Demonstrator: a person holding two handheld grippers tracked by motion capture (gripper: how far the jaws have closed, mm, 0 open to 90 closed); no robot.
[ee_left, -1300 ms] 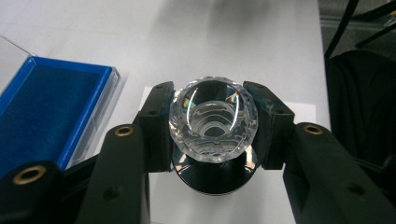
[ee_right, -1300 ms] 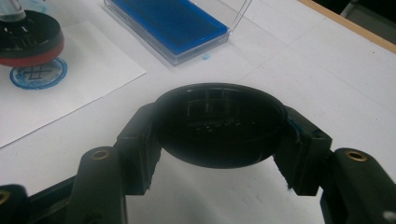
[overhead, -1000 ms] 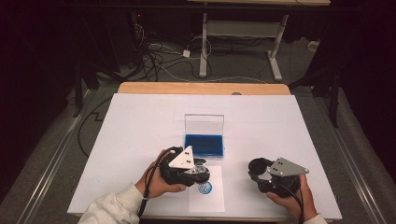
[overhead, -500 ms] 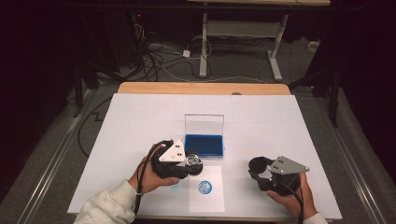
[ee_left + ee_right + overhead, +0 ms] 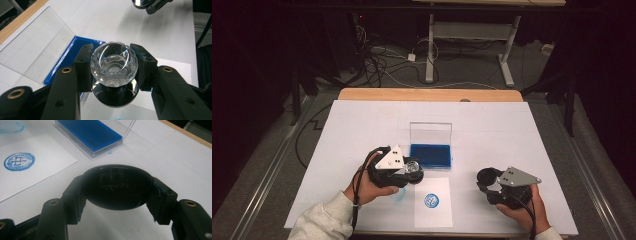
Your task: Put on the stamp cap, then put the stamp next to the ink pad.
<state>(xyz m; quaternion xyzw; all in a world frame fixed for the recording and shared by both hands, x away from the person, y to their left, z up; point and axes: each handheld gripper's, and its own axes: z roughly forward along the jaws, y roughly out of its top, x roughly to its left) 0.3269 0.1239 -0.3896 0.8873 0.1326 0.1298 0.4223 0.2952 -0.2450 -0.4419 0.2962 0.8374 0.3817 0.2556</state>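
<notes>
Left gripper [image 5: 113, 67] clamped on a stamp [image 5: 114, 65]: clear faceted crystal knob on a round glossy black base, long axis along the view, held over the near edge of the blue ink pad [image 5: 65, 58] in its clear hinged case. Right gripper [image 5: 117, 188] clamped on a round black domed cap [image 5: 117, 186], smooth and glossy, held above the white table [image 5: 362, 125]. White paper sheet [image 5: 433, 202] bears a round blue imprint [image 5: 431, 200].
</notes>
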